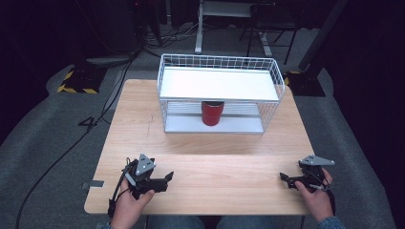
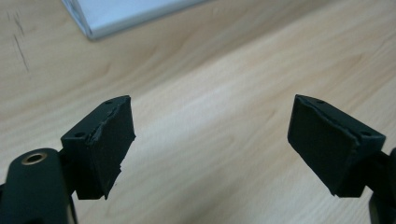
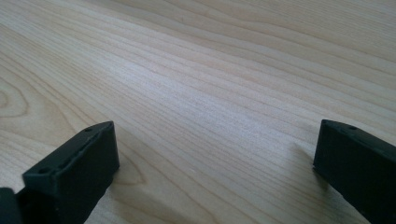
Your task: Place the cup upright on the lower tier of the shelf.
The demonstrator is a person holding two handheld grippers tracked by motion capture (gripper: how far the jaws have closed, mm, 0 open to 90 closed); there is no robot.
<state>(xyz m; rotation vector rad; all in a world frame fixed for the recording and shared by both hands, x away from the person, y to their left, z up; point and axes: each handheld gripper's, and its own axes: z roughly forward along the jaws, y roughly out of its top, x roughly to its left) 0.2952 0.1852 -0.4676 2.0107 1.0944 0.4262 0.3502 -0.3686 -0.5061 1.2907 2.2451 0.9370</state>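
Gaping empty, the left gripper (image 1: 168, 177) and right gripper (image 1: 283, 177) are faced by a light, rigid red cup (image 1: 212, 113), judged graspable mid-wall.

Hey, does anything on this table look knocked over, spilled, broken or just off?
Mostly no. The red cylindrical cup stands upright on the lower level of the white wire shelf rack, and the wooden table shows no spill. One oddity: the black pad on a left gripper finger has a ragged, chipped edge.

Light wooden table (image 1: 205, 167) is set on grey carpet (image 1: 47, 143). Black cables (image 1: 102, 107) are run past its left edge. A hazard-striped stand base (image 1: 76, 81) is seen off the far-left corner, and a grey tape patch (image 1: 95, 184) by the near-left corner.
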